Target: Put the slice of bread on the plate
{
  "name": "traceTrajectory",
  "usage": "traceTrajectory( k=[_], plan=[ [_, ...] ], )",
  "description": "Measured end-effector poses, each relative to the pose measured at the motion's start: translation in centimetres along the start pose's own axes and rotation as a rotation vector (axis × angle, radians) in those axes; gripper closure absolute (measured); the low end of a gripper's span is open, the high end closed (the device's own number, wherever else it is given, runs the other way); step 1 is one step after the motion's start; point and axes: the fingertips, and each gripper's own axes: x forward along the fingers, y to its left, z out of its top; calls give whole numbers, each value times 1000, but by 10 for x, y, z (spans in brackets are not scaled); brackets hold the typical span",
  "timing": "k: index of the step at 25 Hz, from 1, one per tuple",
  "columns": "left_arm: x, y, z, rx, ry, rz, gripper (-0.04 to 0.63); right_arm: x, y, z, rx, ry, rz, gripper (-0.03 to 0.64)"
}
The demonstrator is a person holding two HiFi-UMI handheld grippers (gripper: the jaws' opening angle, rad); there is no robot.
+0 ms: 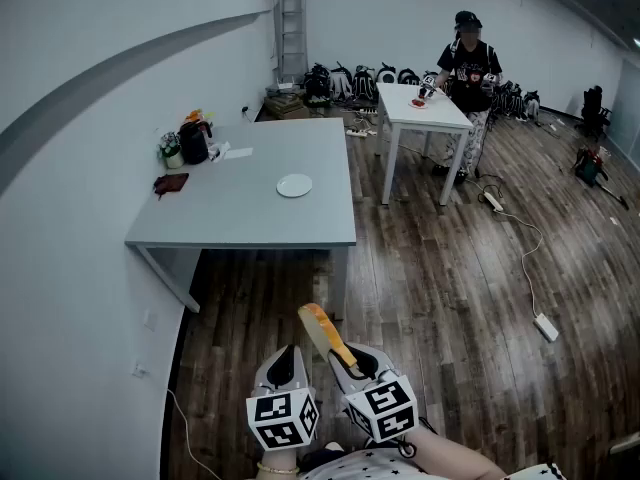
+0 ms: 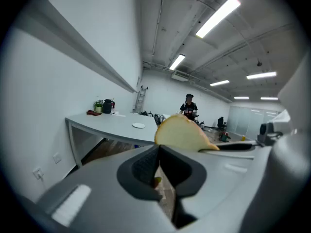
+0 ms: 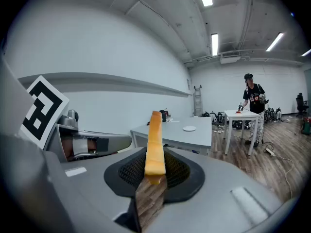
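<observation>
My R gripper (image 3: 154, 171) clamps the bread slice (image 3: 155, 140) edge-up. L gripper (image 2: 158, 155) clenched, nothing in it. The plate (image 1: 294, 185) sits on the desk (image 1: 240, 218), well apart.

Bright, even light falls from ceiling strip lights (image 2: 217, 14); shadows are soft, edges bend fisheye-style, and the near foreground is blurred.

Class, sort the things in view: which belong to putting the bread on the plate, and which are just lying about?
Belongs to the job: slice of bread, clamped in the right tool; plate; grey table under it.
Lying about: black jug, dark red cloth, ladder, power strip.
</observation>
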Motion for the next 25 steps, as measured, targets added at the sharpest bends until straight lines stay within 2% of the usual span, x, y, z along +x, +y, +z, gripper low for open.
traceTrajectory(
  k=[5,14,19,25],
  plan=[
    [-1,19,-5,23,-1,-10,588,16,16,-3,15,-8,2,534],
    [17,43,-5,-17,-3,-15,588,41,19,-3,26,8,6,534],
    [57,49,5,-12,1,-27,588,77,-5,10,35,0,13,534],
    [133,63,41,2,-18,-16,588,145,-56,46,22,-20,22,534]
  ],
)
